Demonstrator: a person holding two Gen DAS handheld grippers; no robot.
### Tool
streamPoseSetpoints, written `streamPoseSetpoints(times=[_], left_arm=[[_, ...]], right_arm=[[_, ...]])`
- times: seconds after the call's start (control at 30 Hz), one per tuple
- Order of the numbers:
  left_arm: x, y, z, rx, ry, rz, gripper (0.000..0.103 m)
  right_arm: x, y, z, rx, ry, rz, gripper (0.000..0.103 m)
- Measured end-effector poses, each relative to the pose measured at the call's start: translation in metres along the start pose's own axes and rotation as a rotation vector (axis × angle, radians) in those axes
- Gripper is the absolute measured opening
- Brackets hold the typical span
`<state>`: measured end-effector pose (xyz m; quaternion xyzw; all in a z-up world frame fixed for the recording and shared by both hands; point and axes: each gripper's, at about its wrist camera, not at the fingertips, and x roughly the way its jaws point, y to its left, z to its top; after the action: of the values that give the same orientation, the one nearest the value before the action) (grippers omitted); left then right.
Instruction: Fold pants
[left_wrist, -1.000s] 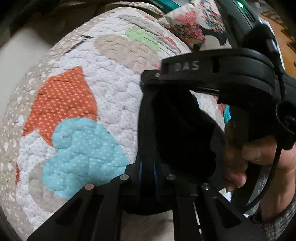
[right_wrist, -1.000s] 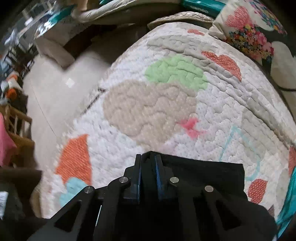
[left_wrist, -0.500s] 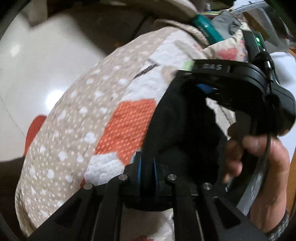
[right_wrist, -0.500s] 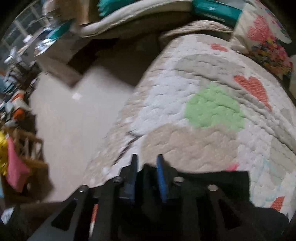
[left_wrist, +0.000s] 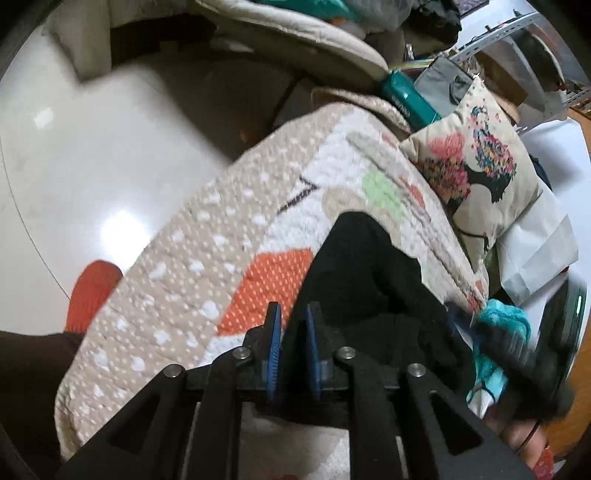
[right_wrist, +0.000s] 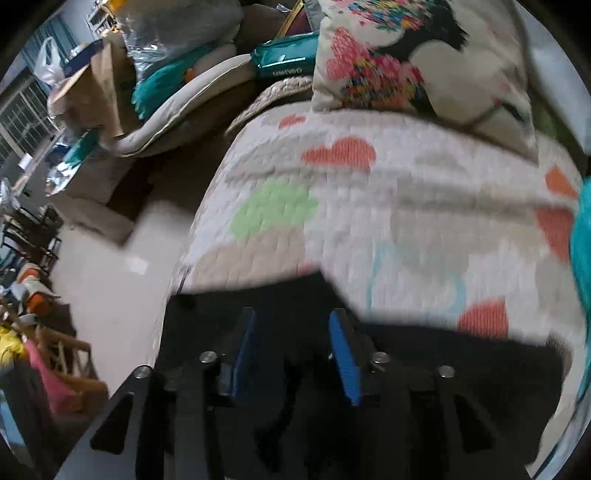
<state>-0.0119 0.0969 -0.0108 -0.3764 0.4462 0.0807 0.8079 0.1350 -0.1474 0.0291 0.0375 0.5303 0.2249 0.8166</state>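
Left gripper (left_wrist: 293, 325): 2 blue-padded fingers (left_wrist: 274, 343) set a narrow gap apart, black cloth running between them; whether the pads actually pinch it cannot be told. Right gripper (right_wrist: 295, 339): 2 blue pads (right_wrist: 341, 354) spread wide, nothing between them, hovering over black cloth. Black pants (left_wrist: 365, 280): 1 item, bunched, lying on the patchwork quilt (left_wrist: 207, 280) toward its near end, one flap rising to a point beside the quilt's green patch; in the right wrist view the pants (right_wrist: 424, 354) spread flat along the quilt's (right_wrist: 388, 192) near edge, image blurred. Floral cushion (left_wrist: 476, 173): 1, at the quilt's far right corner, touching it. Teal packet (left_wrist: 410, 99): 1, just beyond the quilt's far end, beside the cushion. Turquoise cloth (left_wrist: 498, 325): 1, at the quilt's right side, next to the pants. Pale tiled floor (left_wrist: 74, 155): left of the quilt. Clutter of bags and cushions: beyond the quilt's far end.
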Motion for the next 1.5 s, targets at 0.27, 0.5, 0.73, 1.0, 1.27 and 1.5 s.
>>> streamPoseSetpoints(times=[0.27, 0.5, 0.73, 1.0, 1.27, 1.5], left_arm=[[0.014, -0.008, -0.001, 0.015, 0.021, 0.018, 0.023], [0.01, 0.001, 0.001, -0.007, 0.011, 0.029, 0.029], [0.017, -0.009, -0.006, 0.043, 0.037, 0.041, 0.036], [0.038, -0.01, -0.016, 0.081, 0.105, 0.129, 0.046], [0.037, -0.002, -0.012, 0.042, 0.115, 0.117, 0.051], [0.025, -0.009, -0.007, 0.082, 0.053, 0.129, 0.051]], right_arm=[[0.017, 0.016, -0.059, -0.031, 0.028, 0.067, 0.046], [0.01, 0.008, -0.07, 0.027, 0.021, 0.051, 0.006], [0.004, -0.016, -0.083, 0.128, 0.029, 0.021, 0.019], [-0.018, 0.013, -0.062, 0.042, -0.111, 0.068, 0.024], [0.029, -0.012, -0.066, 0.207, -0.005, 0.191, 0.023], [-0.039, -0.033, -0.097, 0.159, -0.142, 0.005, 0.04]])
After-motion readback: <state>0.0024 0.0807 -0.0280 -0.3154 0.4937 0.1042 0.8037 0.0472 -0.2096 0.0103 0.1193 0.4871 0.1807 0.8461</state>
